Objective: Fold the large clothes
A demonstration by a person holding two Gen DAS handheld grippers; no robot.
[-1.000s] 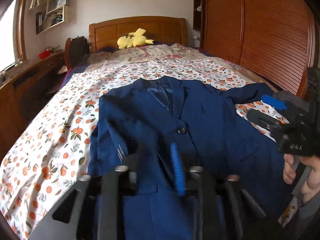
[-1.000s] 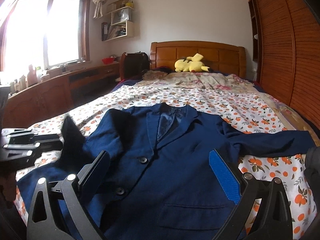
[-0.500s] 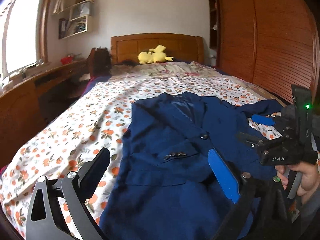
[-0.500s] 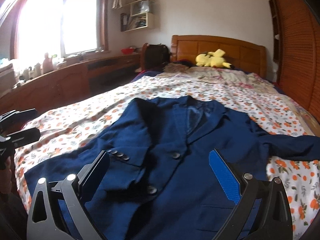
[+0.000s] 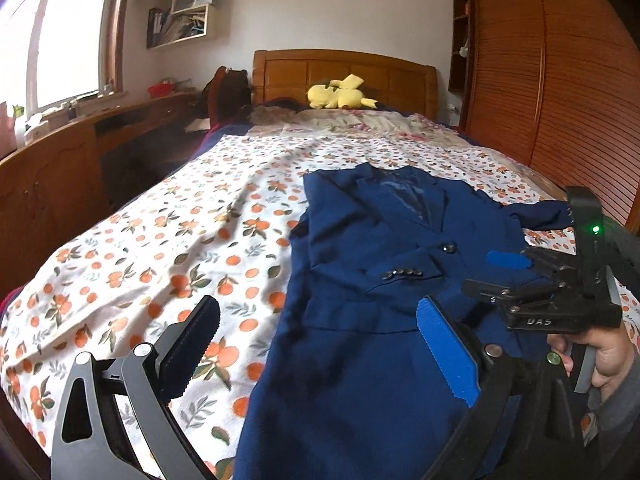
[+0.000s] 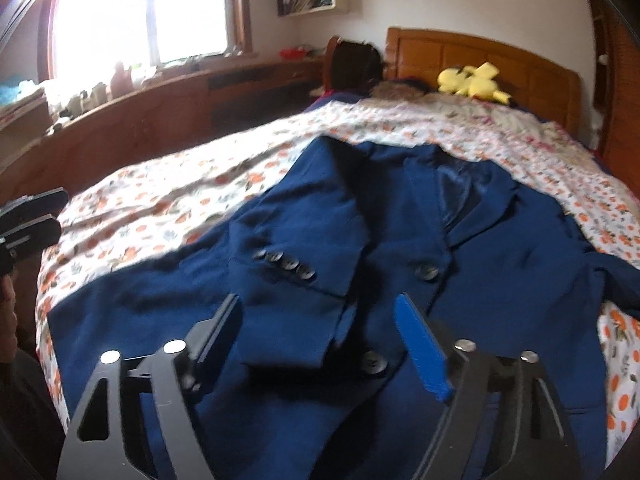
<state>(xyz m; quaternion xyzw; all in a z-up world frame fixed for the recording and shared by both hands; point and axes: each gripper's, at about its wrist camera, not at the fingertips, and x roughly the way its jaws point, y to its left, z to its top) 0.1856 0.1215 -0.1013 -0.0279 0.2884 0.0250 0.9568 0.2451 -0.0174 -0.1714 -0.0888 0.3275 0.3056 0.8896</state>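
Note:
A navy suit jacket (image 5: 372,320) (image 6: 500,264) lies face up on the flower-print bed (image 5: 160,256). One sleeve (image 6: 296,248) is folded across its front, cuff buttons showing. The other sleeve (image 5: 540,216) stretches out to the right. My left gripper (image 5: 316,304) hangs wide open over the jacket's left edge, holding nothing; its fingers also show at the left edge of the right wrist view (image 6: 28,216). My right gripper (image 6: 316,304) (image 5: 490,276) is low over the jacket's front, its jaws closing. The folded sleeve's end lies between them, with the pads clear of the cloth.
A yellow plush toy (image 5: 340,94) rests by the wooden headboard (image 5: 344,72). A slatted wardrobe (image 5: 560,92) runs along the right of the bed. A long wooden desk (image 6: 168,120) and a chair (image 6: 356,64) stand under the window on the left.
My left gripper opened, let go of the sleeve and drew back to the left; the sleeve now lies across the jacket front. My right gripper dropped closer to the jacket and its jaws narrowed.

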